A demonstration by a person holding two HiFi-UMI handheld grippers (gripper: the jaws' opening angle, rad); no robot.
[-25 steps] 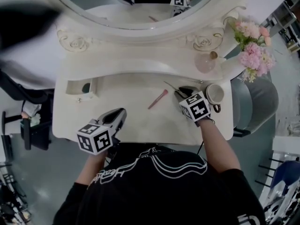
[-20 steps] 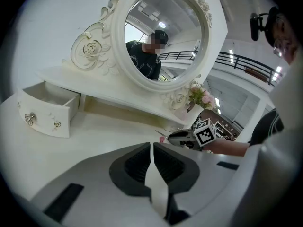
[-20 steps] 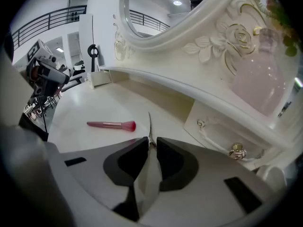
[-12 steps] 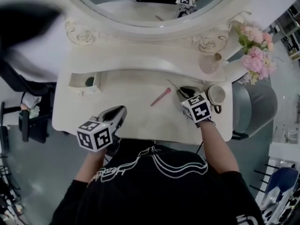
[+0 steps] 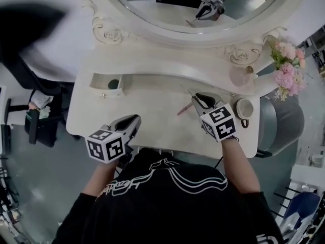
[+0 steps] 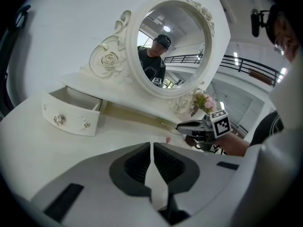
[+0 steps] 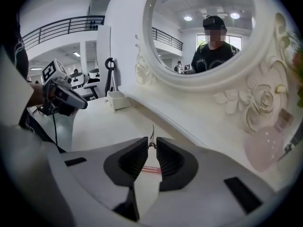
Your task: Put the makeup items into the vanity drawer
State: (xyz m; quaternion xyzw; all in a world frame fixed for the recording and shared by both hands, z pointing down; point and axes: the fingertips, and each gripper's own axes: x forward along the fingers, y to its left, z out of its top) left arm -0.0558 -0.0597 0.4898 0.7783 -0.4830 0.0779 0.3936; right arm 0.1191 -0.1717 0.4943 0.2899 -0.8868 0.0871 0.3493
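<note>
On the white vanity top (image 5: 152, 121) lies a pink makeup pencil (image 5: 184, 108). Just right of it my right gripper (image 5: 195, 96) is shut on a thin metal tool (image 5: 186, 91), whose pointed end sticks out past the tips (image 7: 151, 135). The pencil (image 7: 150, 169) shows below the jaws in the right gripper view. A small drawer (image 5: 106, 83) stands pulled open at the far left, with a dark round item inside. My left gripper (image 5: 136, 118) hovers near the front edge, shut and holding nothing (image 6: 151, 145). It points toward the drawer (image 6: 71, 112).
An oval mirror (image 5: 198, 4) rises behind the raised back ledge. At the right stand a pink round bottle (image 5: 239, 75), a cup (image 5: 244, 108) and pink flowers (image 5: 287, 67). A chair (image 5: 282, 121) sits off the right end.
The head view has swung, sliding the table rightward in frame. My right gripper's jaws have narrowed onto the thin metal tool. The left gripper has hardly moved.
</note>
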